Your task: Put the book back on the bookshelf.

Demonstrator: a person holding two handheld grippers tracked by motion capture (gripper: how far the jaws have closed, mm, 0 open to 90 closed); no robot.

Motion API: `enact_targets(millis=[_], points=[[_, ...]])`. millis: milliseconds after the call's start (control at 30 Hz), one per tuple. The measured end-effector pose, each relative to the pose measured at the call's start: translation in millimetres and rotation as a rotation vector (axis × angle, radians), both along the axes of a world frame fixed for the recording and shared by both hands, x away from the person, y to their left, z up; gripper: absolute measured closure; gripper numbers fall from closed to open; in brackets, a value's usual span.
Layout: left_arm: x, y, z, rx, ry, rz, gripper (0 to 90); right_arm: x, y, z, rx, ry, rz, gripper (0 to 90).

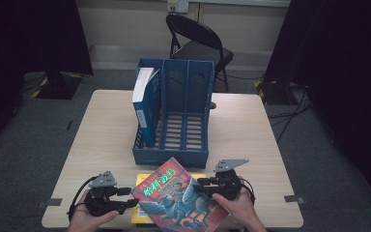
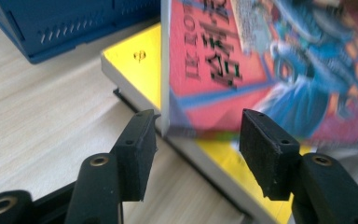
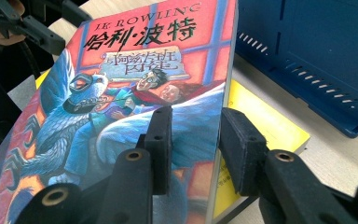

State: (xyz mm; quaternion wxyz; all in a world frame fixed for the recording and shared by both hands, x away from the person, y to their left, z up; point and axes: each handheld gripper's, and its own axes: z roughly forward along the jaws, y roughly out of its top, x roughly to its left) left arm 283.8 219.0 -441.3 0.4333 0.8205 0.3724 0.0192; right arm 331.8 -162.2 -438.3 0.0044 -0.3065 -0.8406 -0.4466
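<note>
A red and blue illustrated paperback [image 1: 178,198] is tilted up off the table's near edge, over a yellow book [image 1: 143,180] that lies flat. My right gripper [image 1: 200,186] is shut on the paperback's right edge: in the right gripper view one jaw of that gripper [image 3: 196,144] lies on the paperback's cover [image 3: 121,93] and the other behind it. My left gripper [image 1: 128,197] stands open at the paperback's left corner. In the left gripper view the paperback's lower spine corner [image 2: 214,60] sits between that gripper's [image 2: 198,140] spread jaws, and the pads do not press on it.
A blue three-slot file holder [image 1: 174,121] stands mid-table with a blue and white book [image 1: 144,101] upright in its left slot. The yellow book [image 2: 140,65] lies just in front of the holder [image 2: 65,23]. A black folding chair [image 1: 198,41] stands behind the table [image 1: 251,135].
</note>
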Motion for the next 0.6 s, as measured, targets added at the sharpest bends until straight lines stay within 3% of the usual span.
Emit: enact_targets(millis=[67,133,300,600], points=[[0.3,-1.5,0.5,0.014,-0.027,-0.005,47.2,-0.1,-0.3,0.1,-0.002,-0.001,-0.002,65.0],[2.8,-2.1,-1.9,-0.001,-0.022,0.006,48.9,-0.3,-1.8,0.4,-0.005,-0.001,-0.006,64.9],[10.3,-6.2,-4.0,0.031,-0.028,0.012,49.4,-1.6,-8.7,-0.2,0.000,0.001,-0.029,64.9],[12.1,-6.1,-5.1,0.009,-0.013,0.021,51.2,-4.8,-12.0,-1.5,0.013,0.003,-0.052,65.1]])
